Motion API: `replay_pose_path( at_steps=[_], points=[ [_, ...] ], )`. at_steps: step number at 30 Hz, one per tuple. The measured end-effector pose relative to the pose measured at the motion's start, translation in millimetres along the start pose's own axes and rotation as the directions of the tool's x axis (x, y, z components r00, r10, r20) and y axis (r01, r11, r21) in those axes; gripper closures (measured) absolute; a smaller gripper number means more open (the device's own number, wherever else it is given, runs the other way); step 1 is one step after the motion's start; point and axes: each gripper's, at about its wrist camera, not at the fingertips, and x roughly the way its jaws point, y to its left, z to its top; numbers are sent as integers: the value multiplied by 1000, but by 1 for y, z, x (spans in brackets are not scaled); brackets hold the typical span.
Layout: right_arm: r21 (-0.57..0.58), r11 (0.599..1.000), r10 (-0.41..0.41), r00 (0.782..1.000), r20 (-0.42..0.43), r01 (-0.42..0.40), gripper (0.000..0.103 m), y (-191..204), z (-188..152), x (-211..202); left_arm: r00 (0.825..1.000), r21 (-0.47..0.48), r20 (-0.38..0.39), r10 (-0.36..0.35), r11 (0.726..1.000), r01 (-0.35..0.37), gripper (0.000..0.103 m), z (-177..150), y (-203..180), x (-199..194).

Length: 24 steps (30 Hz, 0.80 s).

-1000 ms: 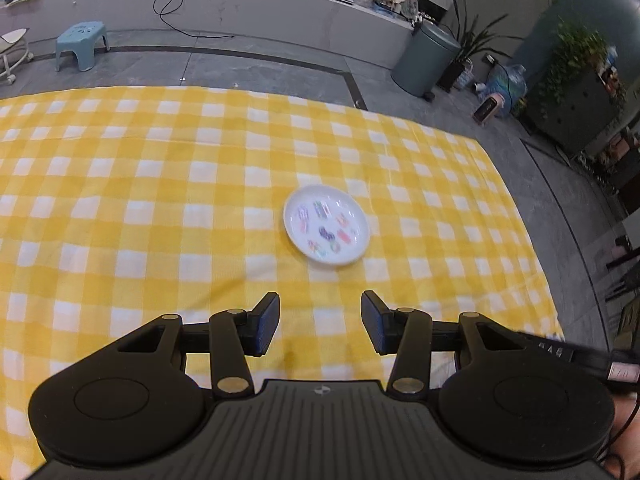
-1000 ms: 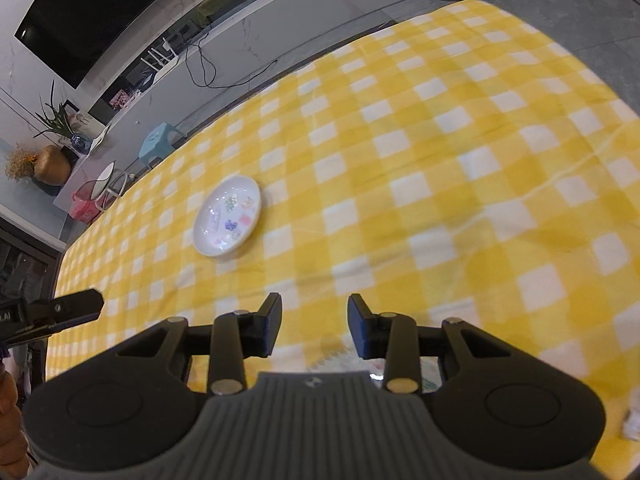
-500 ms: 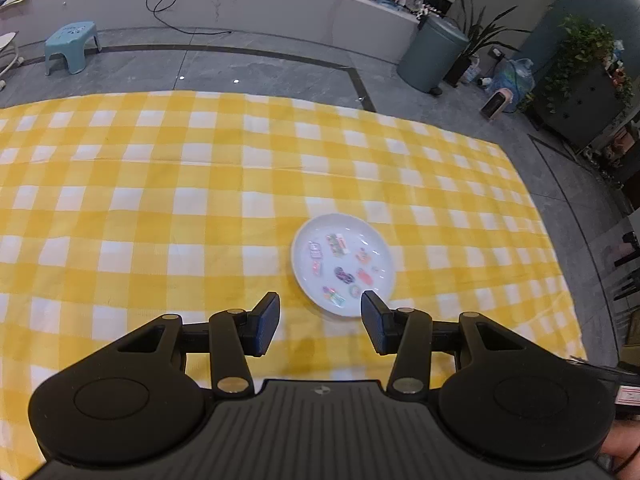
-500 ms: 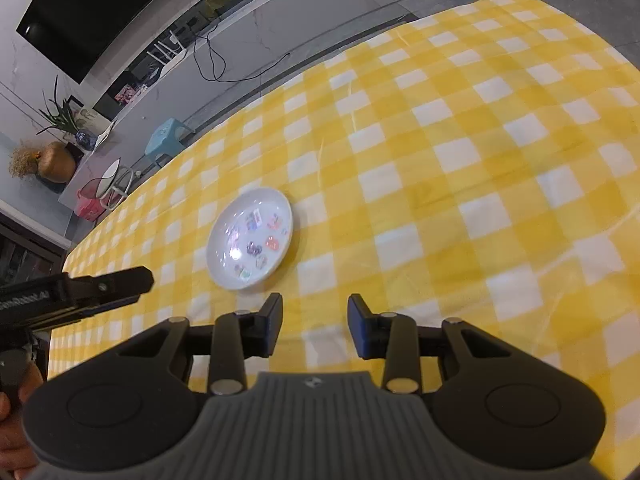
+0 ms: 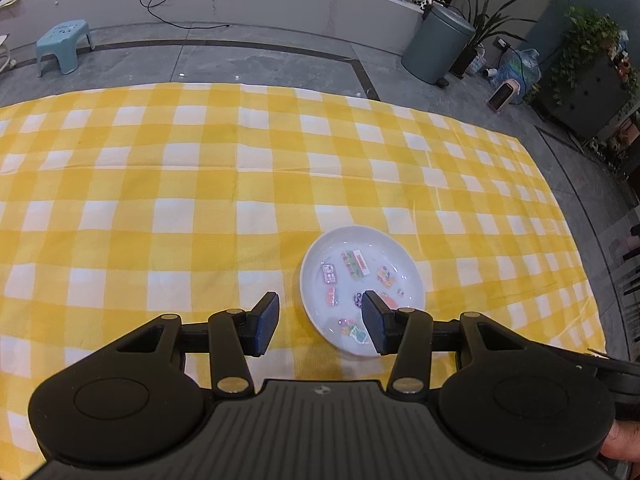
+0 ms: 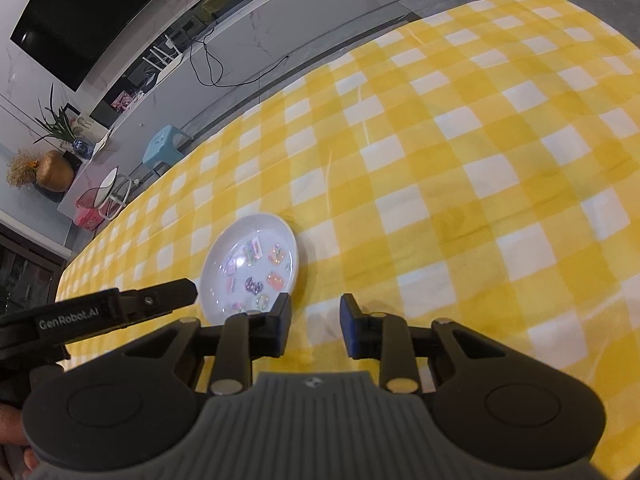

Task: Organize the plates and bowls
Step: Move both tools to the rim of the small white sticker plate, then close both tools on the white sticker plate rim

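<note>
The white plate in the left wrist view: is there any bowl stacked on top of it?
No, the white plate lies alone on the checked cloth, and only small coloured pictures show on its inner surface.

We see a glossy white plate (image 5: 404, 256), ceramic by its look, with printed pictures, on a matt yellow-checked cloth (image 5: 200, 200), slightly creased. Our grippers' fingers (image 5: 266, 322) look like matt black plastic. Beyond the cloth, the floor (image 5: 240, 60) is polished grey stone.
</note>
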Motion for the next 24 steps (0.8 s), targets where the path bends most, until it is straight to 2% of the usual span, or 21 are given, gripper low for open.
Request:
replay_pose_path(
  at_steps=[16,24],
  points=[
    [49,998,38,999,0,-38,80,-1,13,26,1000,-3,-17,-17,1000,17,49,1,2,20],
    [62,997,52,999,7,-52,84,-2,14,30,1000,8,-8,1,1000,-1,54,-1,0,23]
  ],
)
